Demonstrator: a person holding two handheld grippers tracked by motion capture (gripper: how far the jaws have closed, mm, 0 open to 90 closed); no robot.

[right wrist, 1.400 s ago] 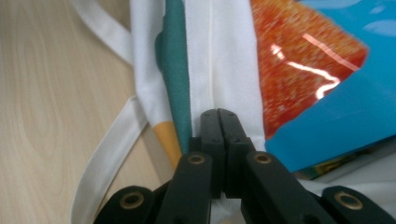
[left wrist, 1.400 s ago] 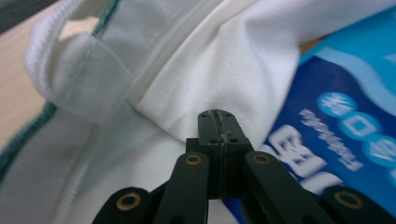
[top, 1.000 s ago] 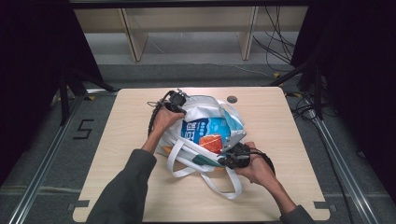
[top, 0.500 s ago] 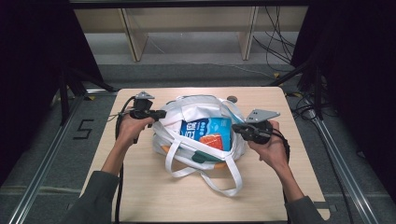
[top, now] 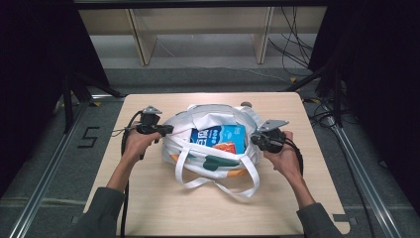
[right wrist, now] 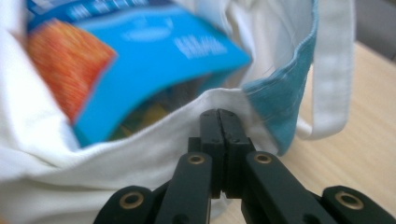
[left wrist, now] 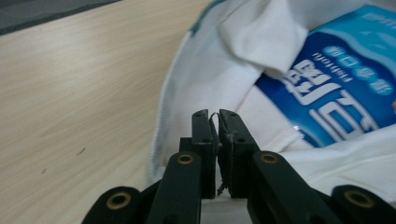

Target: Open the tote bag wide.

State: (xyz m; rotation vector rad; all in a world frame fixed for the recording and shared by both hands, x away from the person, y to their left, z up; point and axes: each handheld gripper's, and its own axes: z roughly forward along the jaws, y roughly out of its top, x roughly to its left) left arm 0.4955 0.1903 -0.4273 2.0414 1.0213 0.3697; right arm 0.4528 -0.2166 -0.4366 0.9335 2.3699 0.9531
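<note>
A white cloth tote bag (top: 208,163) with teal trim lies in the middle of the table, its mouth pulled wide. Inside lie a blue packet (top: 218,135) and an orange packet (top: 229,147). My left gripper (top: 170,129) is at the bag's left rim. In the left gripper view it (left wrist: 215,115) is shut on a thin edge of the white fabric (left wrist: 219,74), with the blue packet (left wrist: 327,102) beyond. My right gripper (top: 253,140) is at the right rim, and it (right wrist: 218,113) is shut on the bag's hem (right wrist: 140,149) beside the teal edge (right wrist: 280,98).
The bag's two white handles (top: 218,186) loop toward the front of the wooden table (top: 148,208). A small dark round object (top: 246,104) sits near the back edge. Beyond the table stand a wooden shelf frame (top: 138,39) and cables on the floor.
Both hands have moved apart from the bag's mouth to its left and right sides. The mouth has spread wider and shows more of the blue packet.
</note>
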